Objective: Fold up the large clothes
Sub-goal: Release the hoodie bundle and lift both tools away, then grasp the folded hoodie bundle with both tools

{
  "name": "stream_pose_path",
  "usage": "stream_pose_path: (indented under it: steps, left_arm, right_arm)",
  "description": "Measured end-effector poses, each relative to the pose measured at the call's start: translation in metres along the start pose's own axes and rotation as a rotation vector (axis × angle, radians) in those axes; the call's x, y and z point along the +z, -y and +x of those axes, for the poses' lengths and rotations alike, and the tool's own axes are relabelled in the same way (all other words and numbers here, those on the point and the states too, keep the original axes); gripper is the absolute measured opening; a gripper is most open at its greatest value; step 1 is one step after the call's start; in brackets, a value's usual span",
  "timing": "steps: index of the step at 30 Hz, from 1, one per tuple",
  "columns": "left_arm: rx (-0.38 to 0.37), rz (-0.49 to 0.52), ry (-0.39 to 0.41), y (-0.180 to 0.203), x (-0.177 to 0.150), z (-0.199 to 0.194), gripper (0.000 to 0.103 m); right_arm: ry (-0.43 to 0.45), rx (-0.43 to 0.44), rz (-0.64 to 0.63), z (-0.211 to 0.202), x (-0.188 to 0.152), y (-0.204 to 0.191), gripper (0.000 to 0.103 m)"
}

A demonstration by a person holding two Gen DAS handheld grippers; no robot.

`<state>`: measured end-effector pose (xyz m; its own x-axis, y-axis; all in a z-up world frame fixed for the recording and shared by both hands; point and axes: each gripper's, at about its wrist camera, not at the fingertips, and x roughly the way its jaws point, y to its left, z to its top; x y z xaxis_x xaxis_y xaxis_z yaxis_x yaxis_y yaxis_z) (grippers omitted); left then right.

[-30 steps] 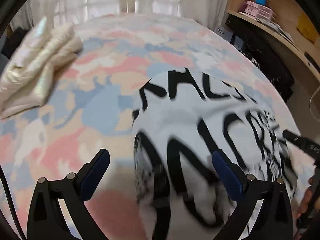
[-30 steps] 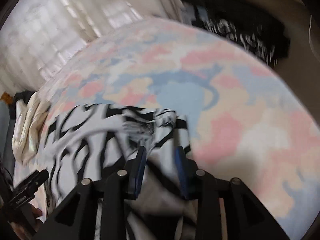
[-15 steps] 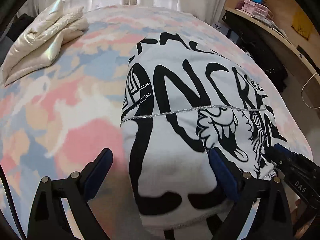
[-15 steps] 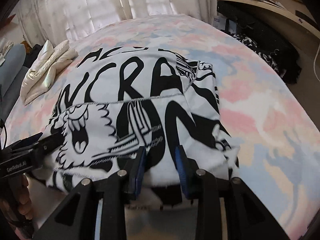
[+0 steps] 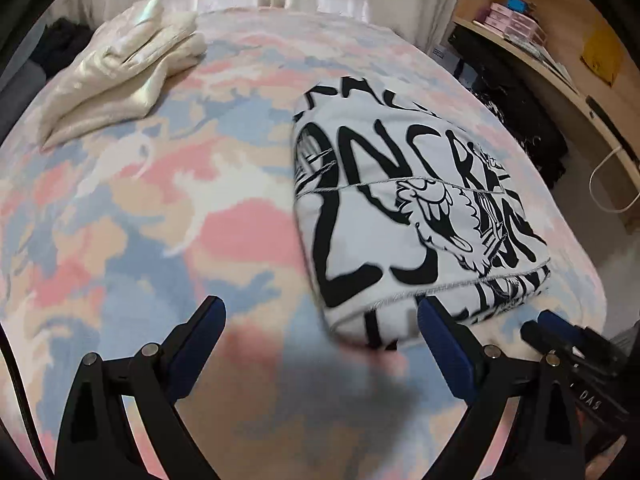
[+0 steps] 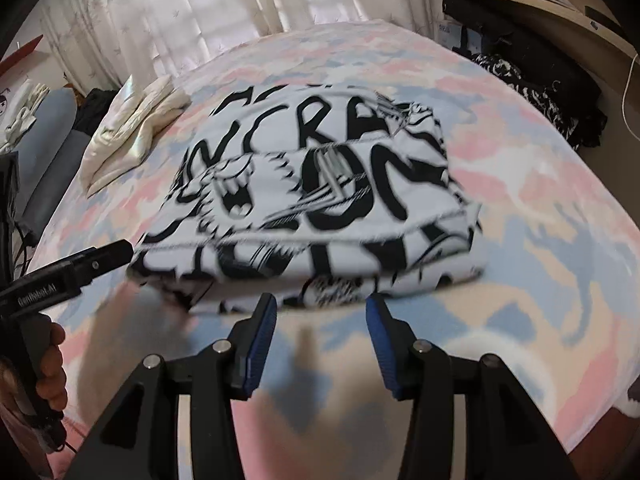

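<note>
White-and-black printed garment [image 5: 404,208] sits folded into a thick rectangular bundle on the pastel pink-and-blue bedspread [image 5: 132,216], and both tools are clear of it! Left gripper [image 5: 320,328] has its blue jaws spread wide and empty, with the bundle's near corner just past its right finger, up at one o'clock in the left wrist view. Right gripper [image 6: 320,320] is spread too, holding nothing, and the bundle lies dead ahead at twelve o'clock, its near edge just beyond the fingertips. That makes the right one look better squared to it. In the right view the bundle's long axis runs nine to three, folded edge facing the tools. A cream folded garment [image 5: 120,72] rests well apart at ten o'clock.
</note>
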<state>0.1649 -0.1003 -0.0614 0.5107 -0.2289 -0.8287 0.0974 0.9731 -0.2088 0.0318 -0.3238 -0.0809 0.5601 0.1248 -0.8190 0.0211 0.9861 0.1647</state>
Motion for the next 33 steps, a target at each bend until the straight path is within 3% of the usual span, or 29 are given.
stream_pose_path:
  steps: [3, 10, 15, 21, 26, 33]
  left_arm:
    - [-0.011, 0.006, 0.010, -0.005, -0.007, -0.013, 0.096]
    - [-0.021, 0.052, 0.057, -0.005, -0.015, -0.050, 0.096]
    - [-0.040, 0.078, 0.097, -0.001, -0.006, -0.077, 0.096]
    - [-0.065, 0.075, 0.128, 0.001, 0.016, -0.095, 0.097]
    - [-0.066, 0.062, 0.117, 0.006, 0.039, -0.086, 0.100]
    - [-0.071, 0.042, 0.068, 0.016, 0.075, -0.035, 0.100]
  right_arm:
    - [-0.002, 0.001, -0.006, -0.007, -0.005, -0.007, 0.057]
    - [-0.002, 0.031, -0.022, -0.037, 0.001, -0.024, 0.062]
    - [0.014, 0.041, -0.042, -0.062, 0.016, -0.031, 0.071]
    - [0.038, 0.061, -0.084, -0.088, 0.045, -0.035, 0.072]
    - [0.021, 0.092, -0.072, -0.086, 0.075, -0.025, 0.081]
    - [-0.009, 0.103, -0.042, -0.057, 0.115, 0.015, 0.081]
